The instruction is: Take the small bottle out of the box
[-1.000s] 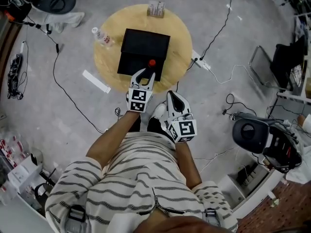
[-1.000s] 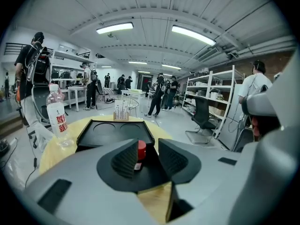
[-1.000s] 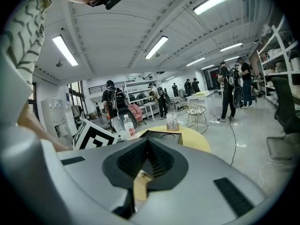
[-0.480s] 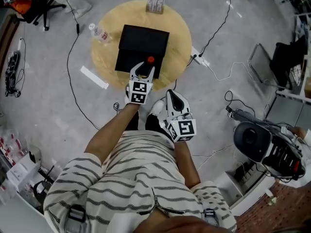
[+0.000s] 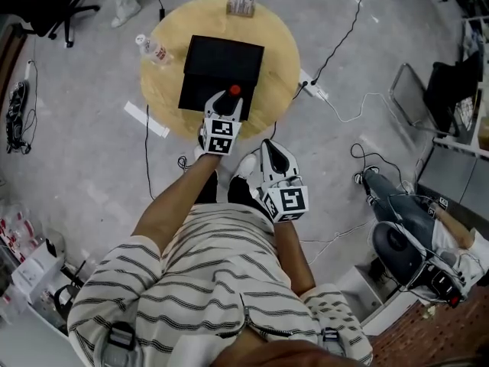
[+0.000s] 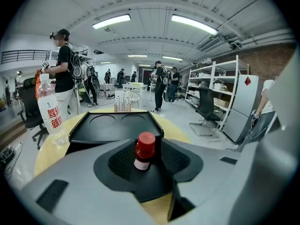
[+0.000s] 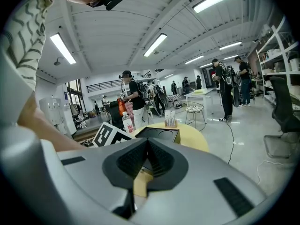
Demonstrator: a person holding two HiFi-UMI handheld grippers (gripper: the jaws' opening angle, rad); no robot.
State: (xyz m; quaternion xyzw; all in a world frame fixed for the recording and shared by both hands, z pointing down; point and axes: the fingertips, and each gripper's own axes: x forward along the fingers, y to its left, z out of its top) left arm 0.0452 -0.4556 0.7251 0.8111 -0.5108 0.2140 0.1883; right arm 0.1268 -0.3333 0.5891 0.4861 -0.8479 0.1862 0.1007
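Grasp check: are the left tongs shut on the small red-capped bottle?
No: left tongs, just opening, stand apart around the small red-capped bottle.

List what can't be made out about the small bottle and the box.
Small bottle: its base and what it stands on; left gripper view, hidden behind the left gripper's fingers, which have just been opening with the bottle between them. Label too small to read.
Box: its near part; head view, covered by the left gripper.
Rack at the table's far edge: contents too small in every view.

Box (image 5: 221,63) centred on round table (image 5: 279,52); small bottle (image 5: 235,90) apparently at its near edge; water bottle (image 5: 153,50) left, rack (image 5: 242,4) behind
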